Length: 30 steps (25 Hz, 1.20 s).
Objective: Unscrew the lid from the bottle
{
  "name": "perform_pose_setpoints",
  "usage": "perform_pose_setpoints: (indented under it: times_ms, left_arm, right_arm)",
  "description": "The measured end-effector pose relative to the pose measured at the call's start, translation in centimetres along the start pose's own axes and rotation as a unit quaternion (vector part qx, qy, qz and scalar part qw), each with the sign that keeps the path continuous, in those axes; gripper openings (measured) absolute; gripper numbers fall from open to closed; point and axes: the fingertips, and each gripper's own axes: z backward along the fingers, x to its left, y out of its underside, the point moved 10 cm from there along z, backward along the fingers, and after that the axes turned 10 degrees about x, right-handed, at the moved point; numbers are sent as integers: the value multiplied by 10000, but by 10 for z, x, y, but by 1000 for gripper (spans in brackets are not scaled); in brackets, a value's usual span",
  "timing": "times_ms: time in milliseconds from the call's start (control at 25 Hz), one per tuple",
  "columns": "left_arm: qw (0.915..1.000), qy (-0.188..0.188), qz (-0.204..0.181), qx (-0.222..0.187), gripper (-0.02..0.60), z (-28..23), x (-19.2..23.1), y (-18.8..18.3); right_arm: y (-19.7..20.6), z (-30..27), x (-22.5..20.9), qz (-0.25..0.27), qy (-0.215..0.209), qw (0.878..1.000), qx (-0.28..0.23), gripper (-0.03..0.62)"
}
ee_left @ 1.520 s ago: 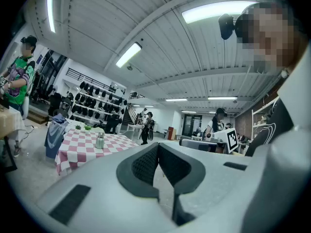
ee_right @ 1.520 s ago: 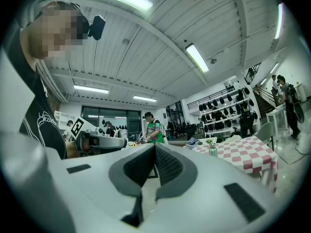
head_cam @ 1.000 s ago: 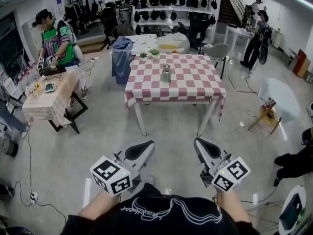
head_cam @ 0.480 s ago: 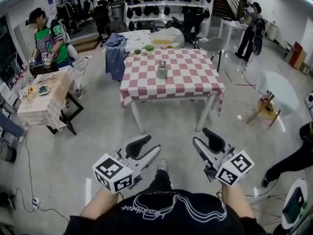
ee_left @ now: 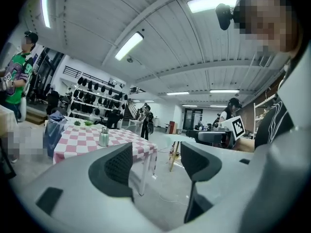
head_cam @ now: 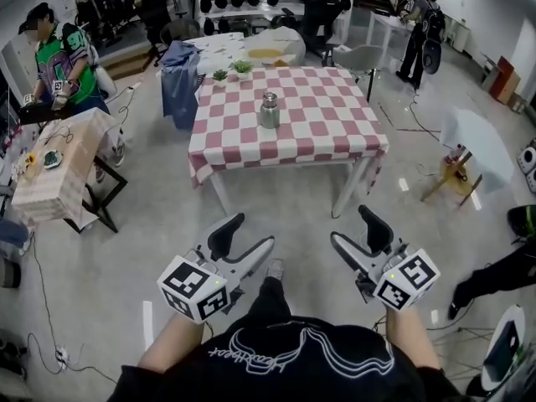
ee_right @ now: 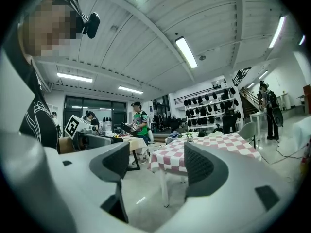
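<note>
Head view: bottle (head_cam: 269, 111) upright on far checkered table (head_cam: 339, 145), lid on, well apart ahead. Nearer left gripper (head_cam: 249, 234) than right gripper (head_cam: 350, 227). Both jaws just opened wide, nothing between.

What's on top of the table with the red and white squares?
A silver bottle with its lid on stands near the middle, and two small green plants sit at the far edge. The checkered cloth hides the tabletop itself.
</note>
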Motion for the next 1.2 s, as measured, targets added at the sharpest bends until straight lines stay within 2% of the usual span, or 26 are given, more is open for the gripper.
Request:
perform_pose_setpoints:
  times_ms: [160, 600, 800, 1040, 1200]
  left_arm:
    - [9999, -113, 56, 54, 307, -38, 55, -10]
    - [9981, -111, 90, 605, 316, -173, 220, -44]
    - [9967, -32, -222, 780, 318, -224, 266, -58]
    - [9954, 136, -61, 942, 325, -272, 304, -51]
    - [9937, 162, -106, 1100, 333, -293, 320, -47]
  right_arm:
    - [-9, -50, -41, -55, 55, 10000, 50, 353]
    - [-42, -200, -169, -397, 330, 9982, 315, 359]
    - [-47, -246, -204, -303, 464, 9969, 557, 371]
    - [-42, -271, -232, -495, 606, 9949, 635, 371]
    - [-43, -276, -238, -552, 588, 9948, 618, 371]
